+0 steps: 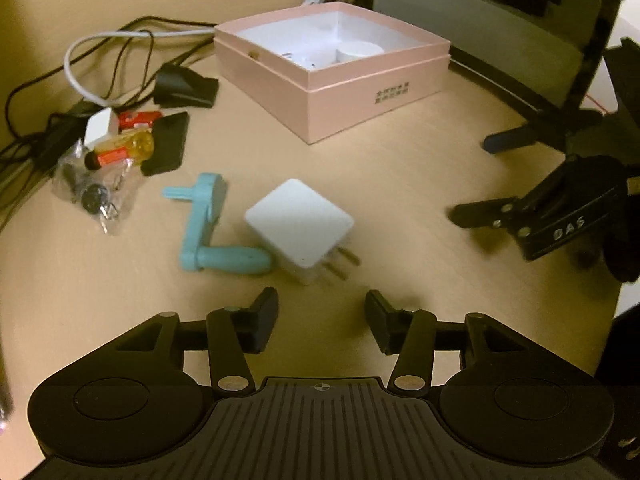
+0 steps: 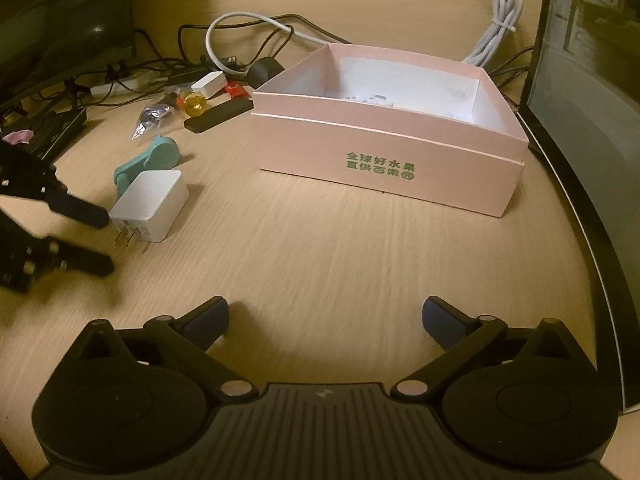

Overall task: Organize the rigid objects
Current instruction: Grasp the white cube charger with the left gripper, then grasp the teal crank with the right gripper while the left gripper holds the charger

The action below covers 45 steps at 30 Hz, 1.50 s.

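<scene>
A white plug-in charger [image 1: 298, 226] lies on the wooden desk with its prongs toward me, touching a teal crank handle [image 1: 208, 232] on its left. My left gripper [image 1: 322, 314] hovers just short of the charger, open, with nothing between its fingers. The pink open box [image 1: 360, 96] stands behind, with a white round item [image 1: 358, 50] inside. In the right wrist view the charger [image 2: 150, 204] and teal handle [image 2: 154, 156] sit at the left, with my left gripper [image 2: 98, 240] at the charger's prong end. My right gripper [image 2: 326, 314] is wide open and empty over bare desk, short of the pink box [image 2: 380, 148].
At the far left is a clutter: a plastic bag of small metal parts [image 1: 92, 196], a yellow-handled tool [image 1: 132, 146], a black flat piece [image 1: 168, 144], a white cube [image 1: 100, 126] and tangled cables [image 1: 100, 40]. A monitor [image 2: 592, 120] borders the right; a tripod leg [image 1: 540, 132] stands nearby.
</scene>
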Tool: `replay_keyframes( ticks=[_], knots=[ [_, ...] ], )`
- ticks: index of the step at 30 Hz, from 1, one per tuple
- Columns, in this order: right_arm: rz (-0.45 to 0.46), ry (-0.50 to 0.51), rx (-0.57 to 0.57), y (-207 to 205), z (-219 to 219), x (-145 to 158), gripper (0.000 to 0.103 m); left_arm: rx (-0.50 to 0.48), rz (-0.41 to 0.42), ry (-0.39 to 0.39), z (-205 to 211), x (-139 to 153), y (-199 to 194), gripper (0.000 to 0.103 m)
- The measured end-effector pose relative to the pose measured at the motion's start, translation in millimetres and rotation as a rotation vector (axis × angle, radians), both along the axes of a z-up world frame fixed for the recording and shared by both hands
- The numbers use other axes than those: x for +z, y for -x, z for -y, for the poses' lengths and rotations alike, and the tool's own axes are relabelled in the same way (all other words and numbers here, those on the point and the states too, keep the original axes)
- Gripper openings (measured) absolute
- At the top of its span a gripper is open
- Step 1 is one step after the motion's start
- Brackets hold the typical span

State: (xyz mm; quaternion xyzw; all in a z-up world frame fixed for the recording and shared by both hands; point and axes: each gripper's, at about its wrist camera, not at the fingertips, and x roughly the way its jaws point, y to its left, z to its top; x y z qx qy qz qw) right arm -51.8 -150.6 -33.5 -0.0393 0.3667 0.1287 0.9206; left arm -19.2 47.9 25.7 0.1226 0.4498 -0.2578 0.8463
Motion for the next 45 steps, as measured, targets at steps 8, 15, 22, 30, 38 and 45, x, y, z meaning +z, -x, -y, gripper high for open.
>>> replay_keyframes(
  ticks=[8, 15, 22, 30, 38, 45],
  knots=[
    [-0.004, 0.004, 0.002, -1, 1, 0, 0.103, 0.262, 0.074, 0.105, 15, 25, -15, 0.051],
    [-0.001, 0.005, 0.01, 3, 2, 0, 0.103, 0.33, 0.046, 0.086, 27, 12, -31, 0.053],
    [-0.019, 0.011, 0.008, 2, 0, 2, 0.103, 0.339, 0.029, 0.06, 45, -4, -42, 0.054],
    [0.007, 0.005, -0.009, 6, 2, 1, 0.098, 0.259, 0.135, 0.009, 56, -12, -33, 0.05],
    [0.067, -0.05, -0.023, 0, 9, 22, 0.089, 0.347, 0.088, 0.165, 21, 1, -15, 0.05],
    [0.124, -0.026, 0.14, -21, -32, 41, 0.089, 0.52, 0.133, 0.262, -39, 39, 23, 0.05]
  ],
)
